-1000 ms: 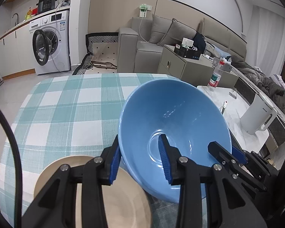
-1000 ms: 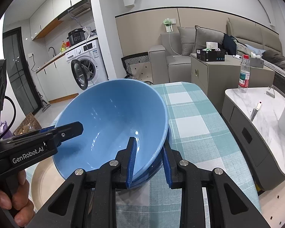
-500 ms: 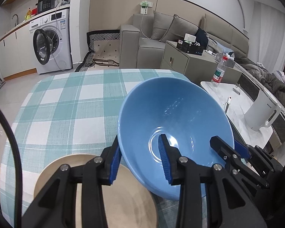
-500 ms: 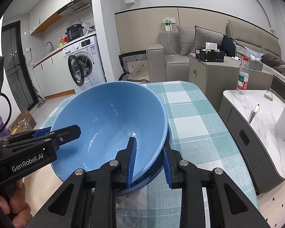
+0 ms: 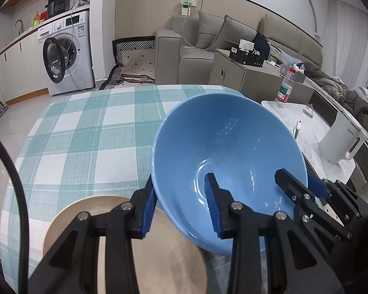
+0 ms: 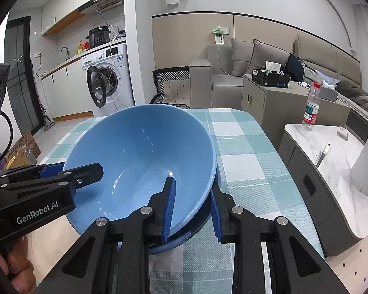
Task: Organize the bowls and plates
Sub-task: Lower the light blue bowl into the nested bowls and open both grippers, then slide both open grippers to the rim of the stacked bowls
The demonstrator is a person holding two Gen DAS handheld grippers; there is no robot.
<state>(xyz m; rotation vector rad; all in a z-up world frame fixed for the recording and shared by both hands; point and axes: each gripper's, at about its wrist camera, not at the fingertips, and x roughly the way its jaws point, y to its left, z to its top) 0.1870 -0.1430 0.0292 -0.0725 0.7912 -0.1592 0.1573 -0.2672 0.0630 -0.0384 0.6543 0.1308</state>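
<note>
A light blue bowl (image 5: 233,147) is tilted over the checked tablecloth, held by its rim from two sides. My left gripper (image 5: 180,205) is shut on the bowl's near left rim, one pad inside and one outside. My right gripper (image 6: 192,208) is shut on the opposite rim (image 6: 208,171) in the same way. A darker blue rim (image 6: 184,238) shows just under the bowl at the right jaws; I cannot tell what it belongs to. A beige plate (image 5: 159,264) lies on the cloth beneath the left gripper, partly under the bowl.
The table (image 5: 85,127) with its teal and white cloth stretches away ahead. To the right stands a marble side table (image 6: 336,152) with a water bottle (image 6: 311,107) and a white kettle (image 5: 341,139). A washing machine (image 5: 68,51) and a sofa (image 5: 208,36) are beyond.
Both grippers keep their hold on the blue bowl. The views have shifted only slightly; nothing was let go or taken.
</note>
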